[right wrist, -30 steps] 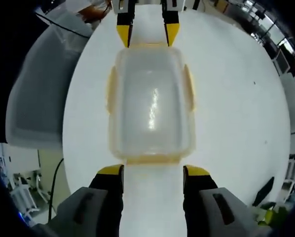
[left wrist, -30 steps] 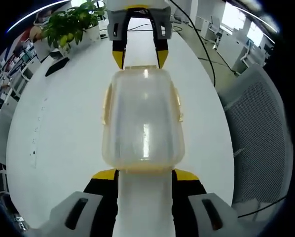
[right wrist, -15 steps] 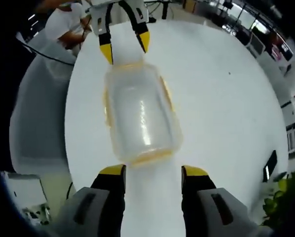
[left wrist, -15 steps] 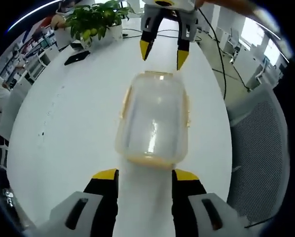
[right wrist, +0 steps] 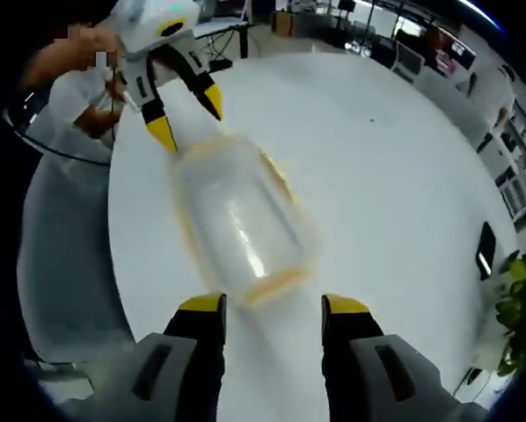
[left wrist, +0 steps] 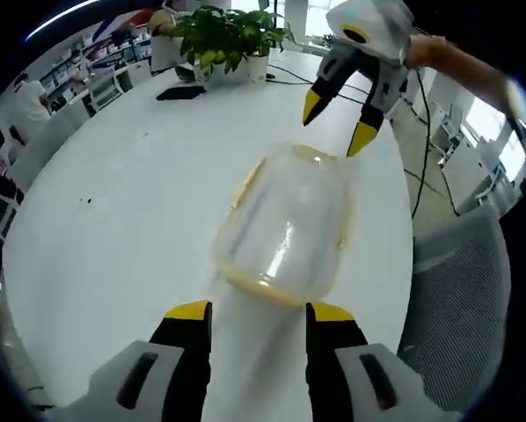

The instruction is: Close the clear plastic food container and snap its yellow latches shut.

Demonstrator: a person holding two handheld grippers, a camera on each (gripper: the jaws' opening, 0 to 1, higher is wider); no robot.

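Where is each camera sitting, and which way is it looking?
Left gripper view: rides on the left gripper, looking along its open jaws across the white table at the container; the right gripper and a person's arm show beyond.
Right gripper view: rides on the right gripper, looking the opposite way at the container; the left gripper and the person's hand show beyond.
Shared: container, table, both grippers, facing each other.

An open-plan office: white meeting table (left wrist: 113,220), mesh chair (left wrist: 461,290), potted plant (left wrist: 228,35).
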